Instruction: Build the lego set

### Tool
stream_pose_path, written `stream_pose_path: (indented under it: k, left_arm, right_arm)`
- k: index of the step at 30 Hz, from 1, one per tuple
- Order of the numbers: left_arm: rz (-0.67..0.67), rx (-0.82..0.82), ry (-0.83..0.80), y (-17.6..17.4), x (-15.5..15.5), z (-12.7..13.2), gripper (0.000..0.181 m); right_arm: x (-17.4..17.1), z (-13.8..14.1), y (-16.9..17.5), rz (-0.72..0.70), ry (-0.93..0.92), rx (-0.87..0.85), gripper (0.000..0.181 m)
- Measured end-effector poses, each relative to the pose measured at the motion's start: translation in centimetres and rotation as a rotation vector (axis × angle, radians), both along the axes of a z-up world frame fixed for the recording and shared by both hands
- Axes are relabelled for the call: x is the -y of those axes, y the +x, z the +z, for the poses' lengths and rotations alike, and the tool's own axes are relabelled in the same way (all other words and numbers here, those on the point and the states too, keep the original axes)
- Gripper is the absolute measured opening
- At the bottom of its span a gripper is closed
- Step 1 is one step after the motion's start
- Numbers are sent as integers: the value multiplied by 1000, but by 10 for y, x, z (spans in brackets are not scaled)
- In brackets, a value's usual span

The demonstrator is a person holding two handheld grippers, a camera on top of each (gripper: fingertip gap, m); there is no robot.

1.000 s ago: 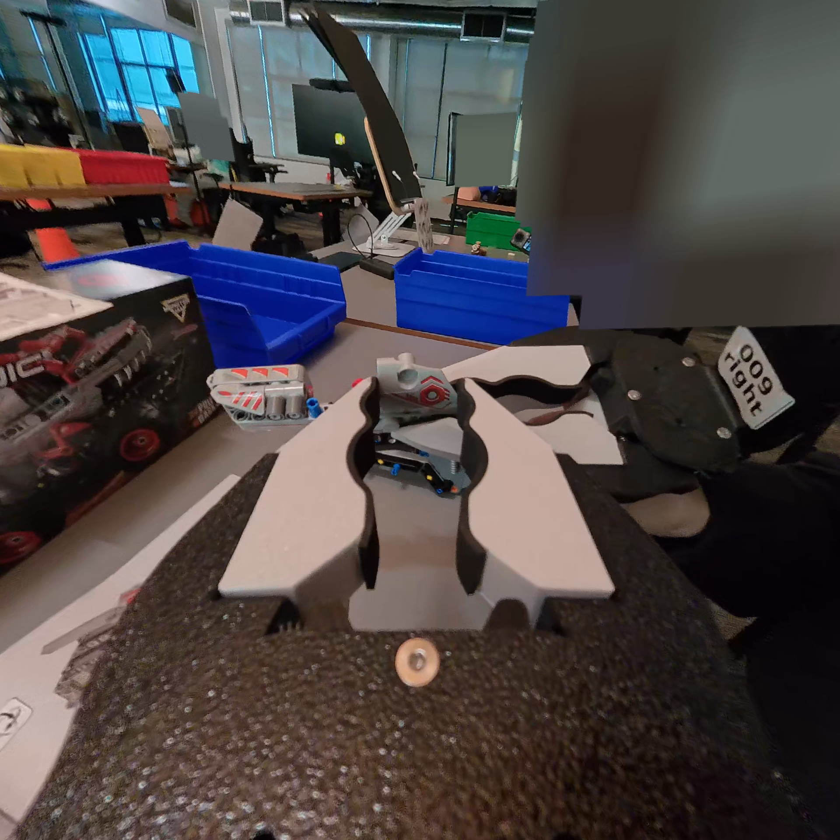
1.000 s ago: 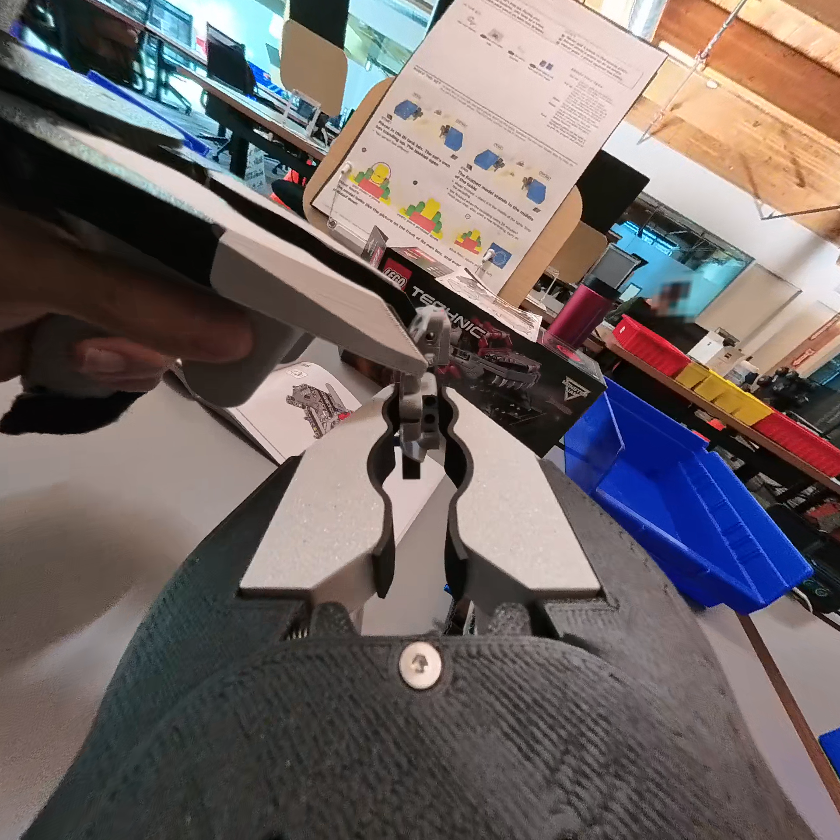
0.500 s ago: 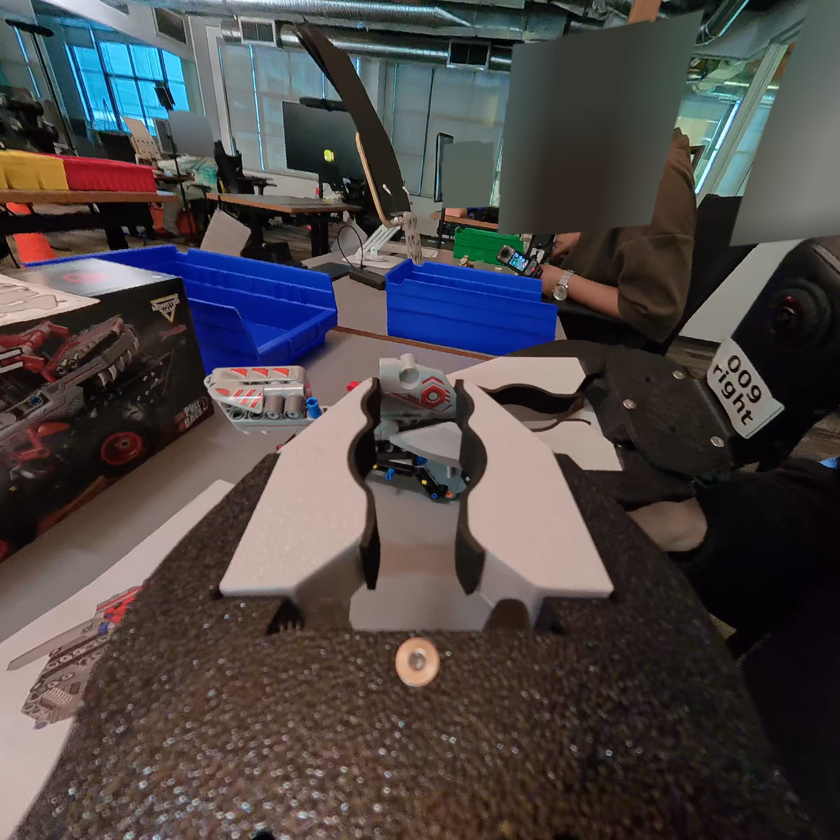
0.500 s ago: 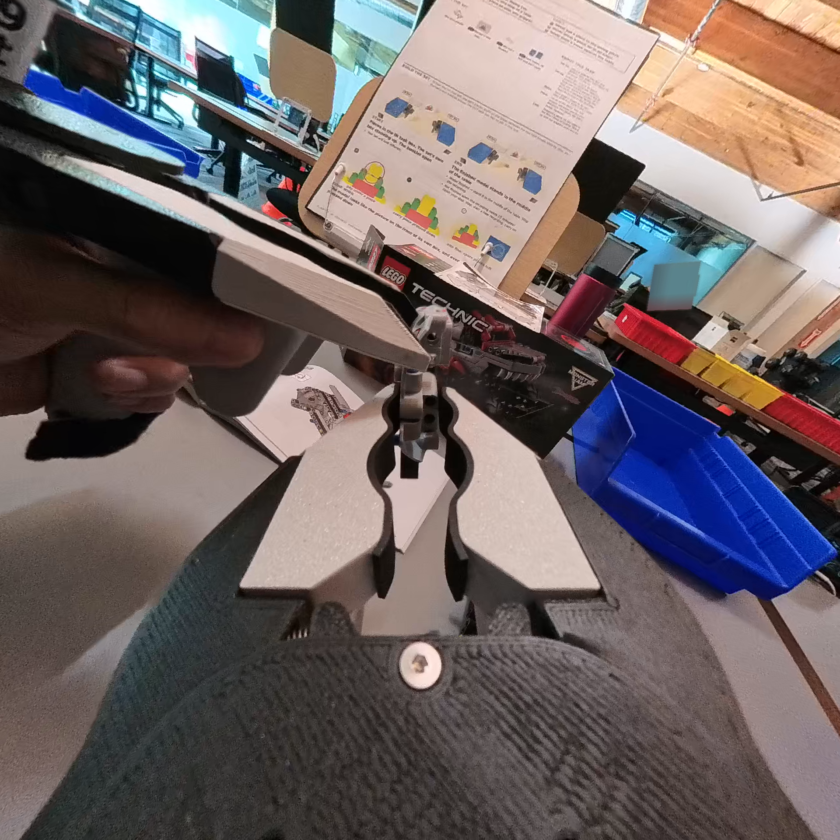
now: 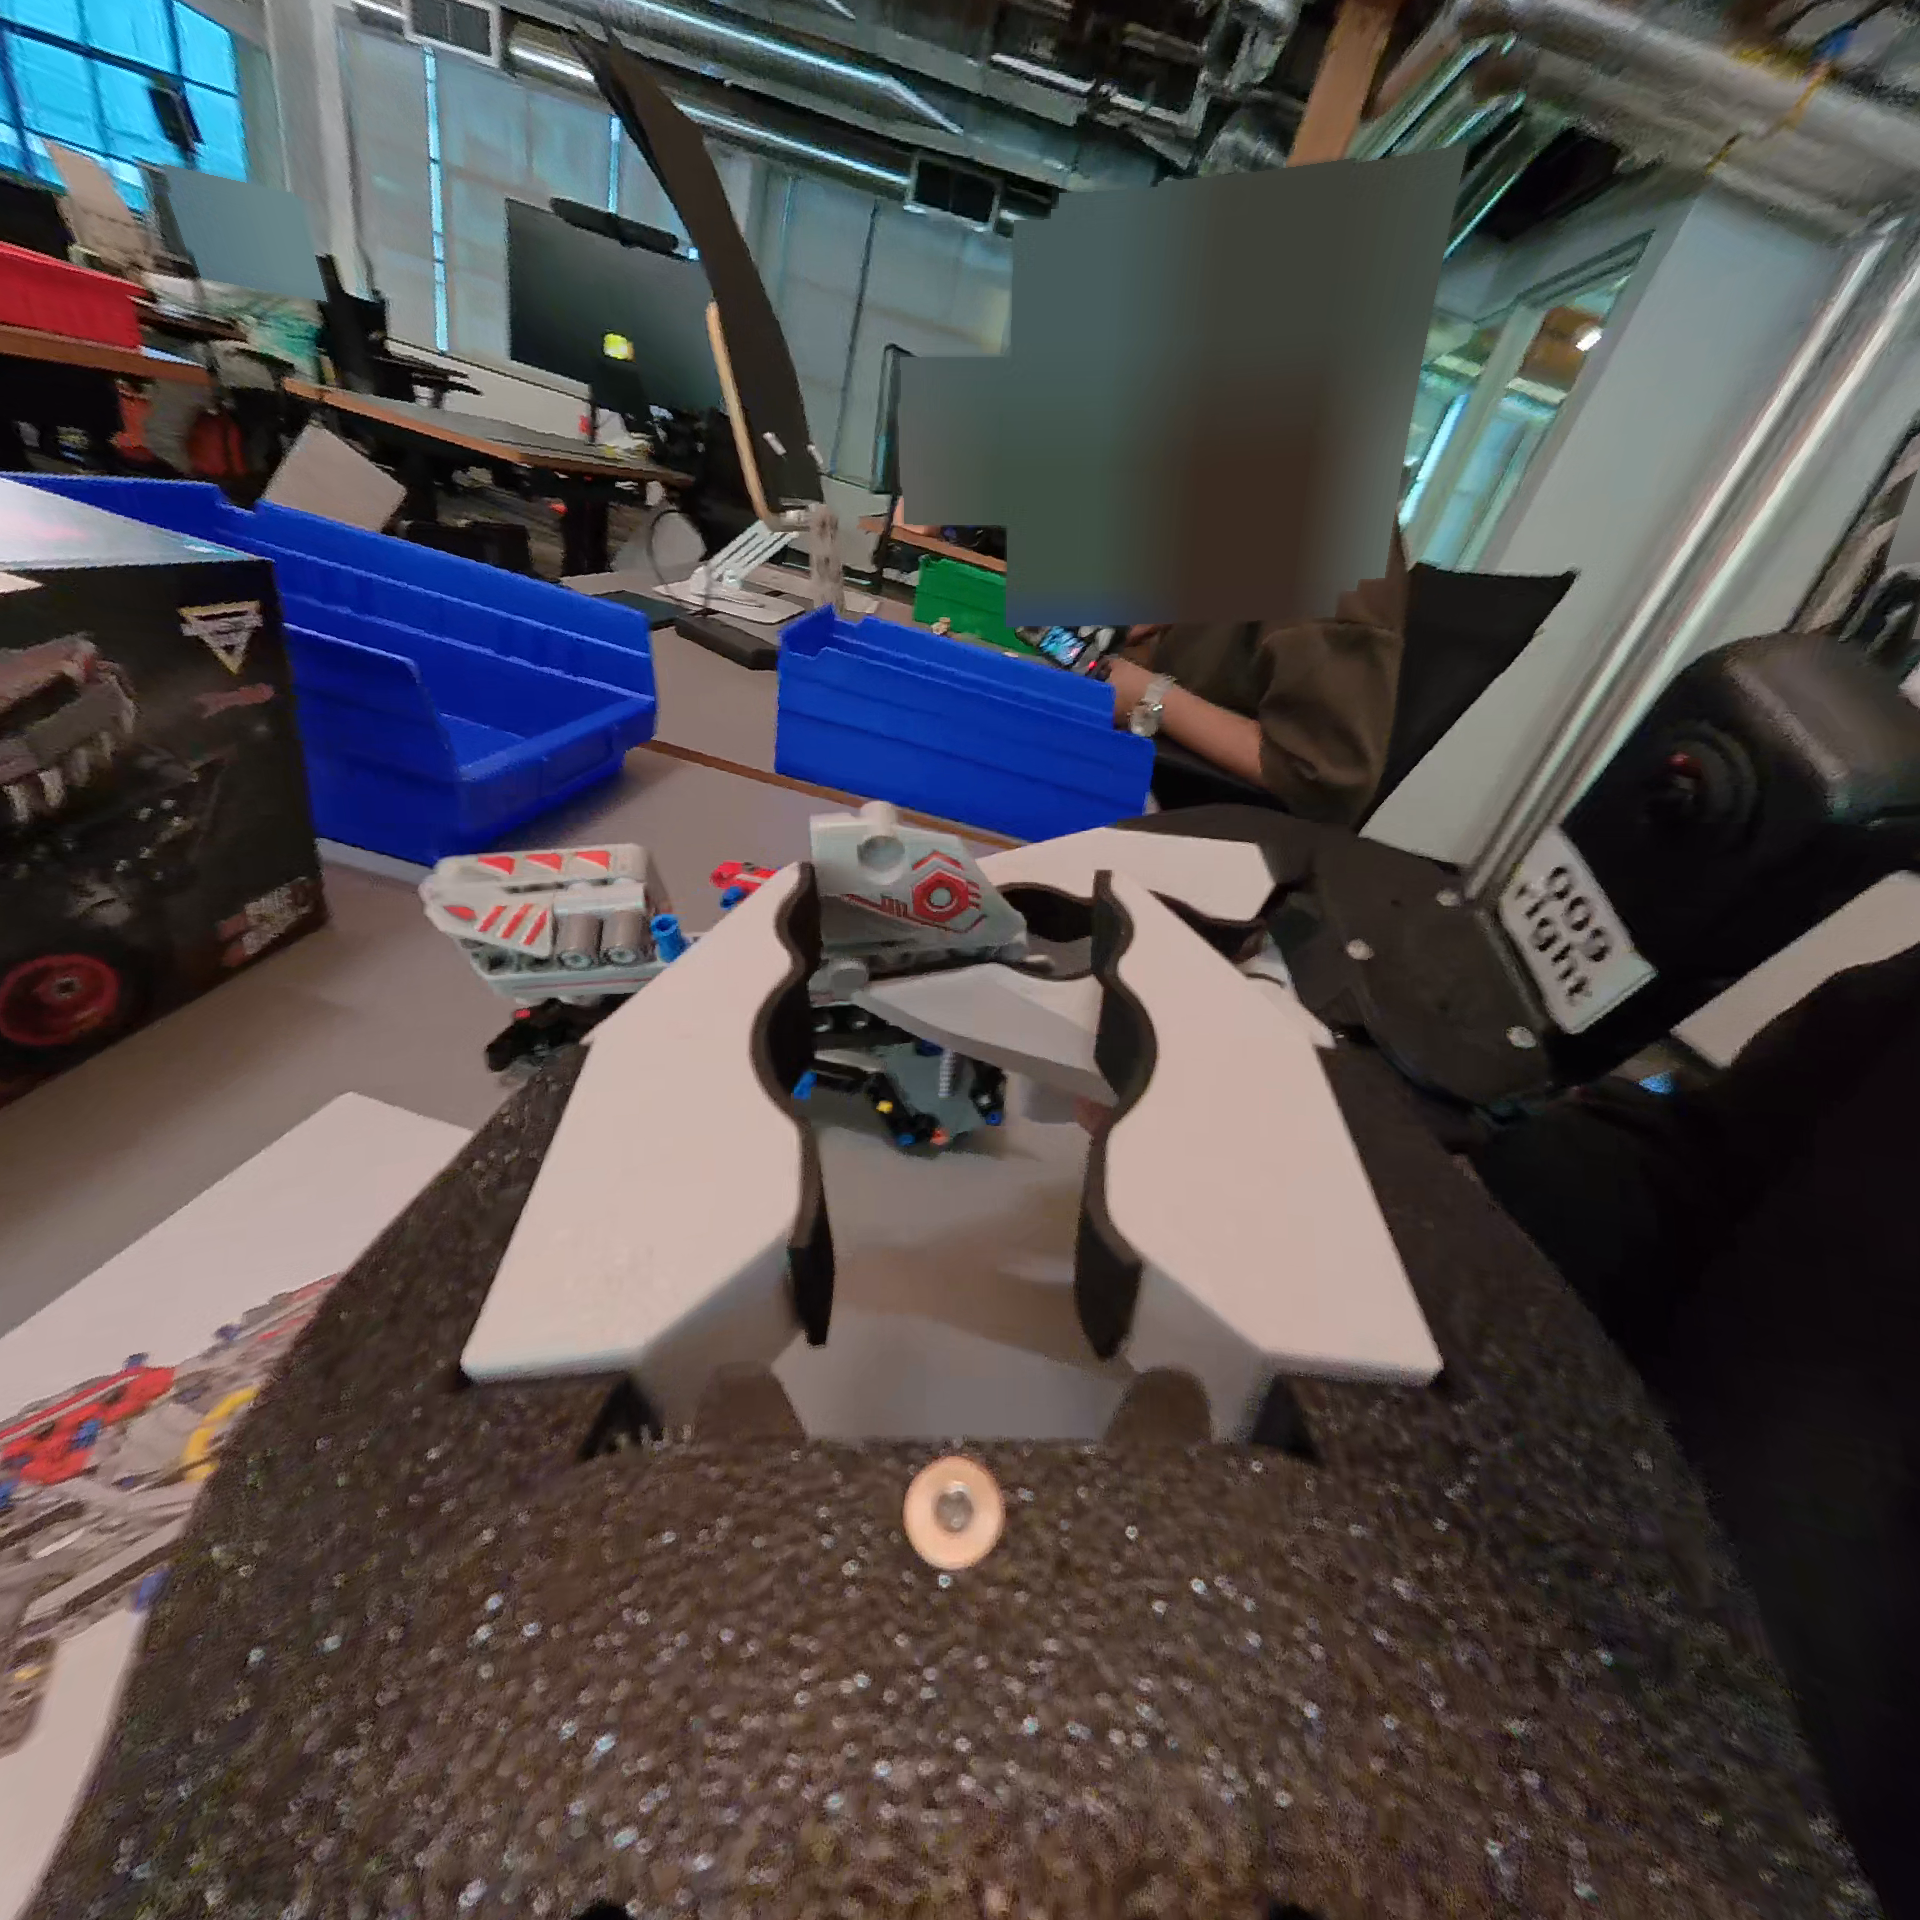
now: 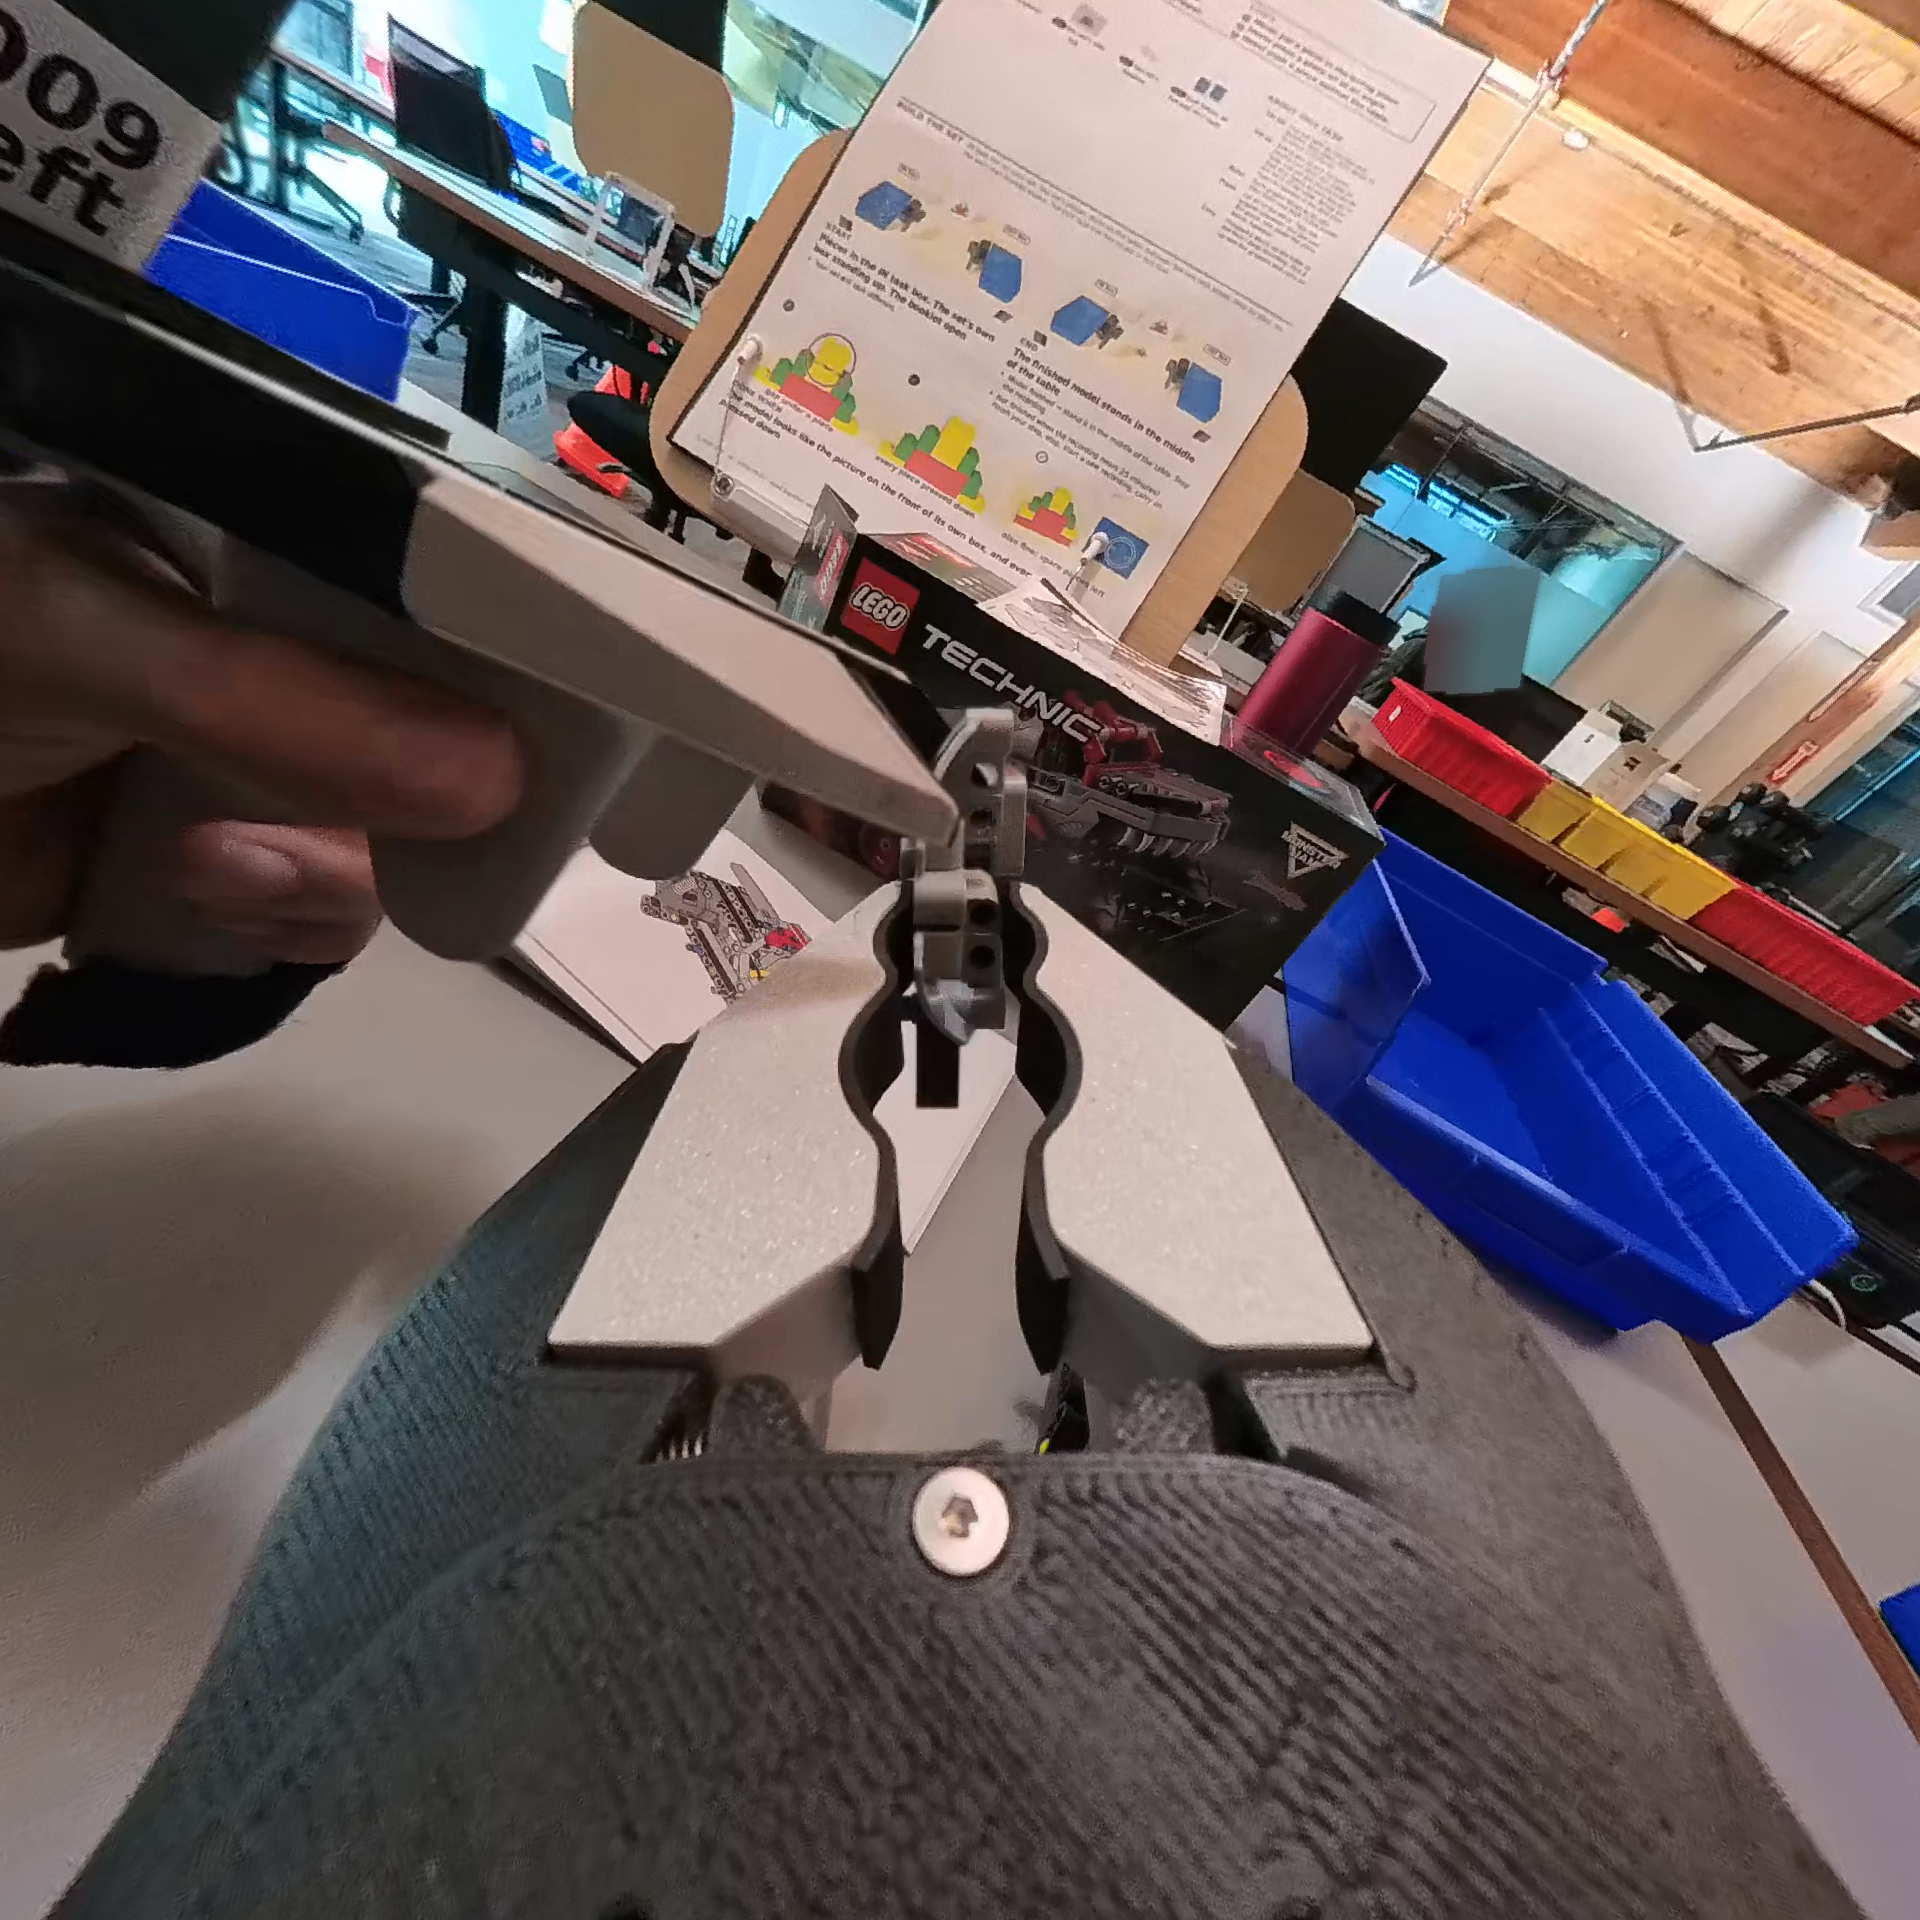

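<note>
Right wrist view shows the right gripper (image 6: 961, 977) with jaws pinching a grey lego sub-assembly (image 6: 966, 904) held above the worktop (image 6: 208, 1195), the left gripper (image 6: 925, 800) touching its top with jaws spread. Light, rigid plastic with studded pin holes, it probably pops apart if twisted, so gripping the flat beam sides seems safest.

my two handheld grippers, wrist views.
my left gripper (image 5: 951, 997) has pale grey wedge fingers (image 5: 665, 1153) with black scalloped inner pads, a speckled black housing and one silver screw (image 5: 953, 1509); my right gripper (image 6: 956, 977) matches, ribbed black, white tag; black sleeve cuff (image 6: 135, 1013).
</note>
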State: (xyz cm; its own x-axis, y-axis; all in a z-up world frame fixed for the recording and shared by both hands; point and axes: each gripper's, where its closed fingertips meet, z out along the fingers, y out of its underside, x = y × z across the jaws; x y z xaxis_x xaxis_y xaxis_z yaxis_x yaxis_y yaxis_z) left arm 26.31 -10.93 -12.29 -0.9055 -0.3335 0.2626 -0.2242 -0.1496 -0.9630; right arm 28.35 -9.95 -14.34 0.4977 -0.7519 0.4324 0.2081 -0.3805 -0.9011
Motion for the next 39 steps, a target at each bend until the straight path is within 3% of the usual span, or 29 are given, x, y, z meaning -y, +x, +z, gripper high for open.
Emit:
stream_pose_path:
  k: [3,7,17,18,28,32,39]
  left_arm:
    - [91,71,79,6,0,-7,52]
    - [125,63,55,9,0,-6,53]
    - [32,-113,-100,7,0,0,56]
    - [38,-125,-104,8,-1,-2,50]
    - [81,123,-12,5,-4,1,43]
    - [92,146,16,7,-6,-4,43]
    - [70,144,20,5,-6,-4,43]
  right_arm:
    - [-3,3,-3,10,26,7,13]
    - [-2,4,-2,7,45,23,13]
    - [-1,12,-7,13,99,108,13]
    - [-2,10,-7,17,97,106,13]
    - [-8,10,-9,60,101,105,14]
    - [-10,6,-9,82,103,62,24]
    - [-10,2,-9,68,66,87,14]
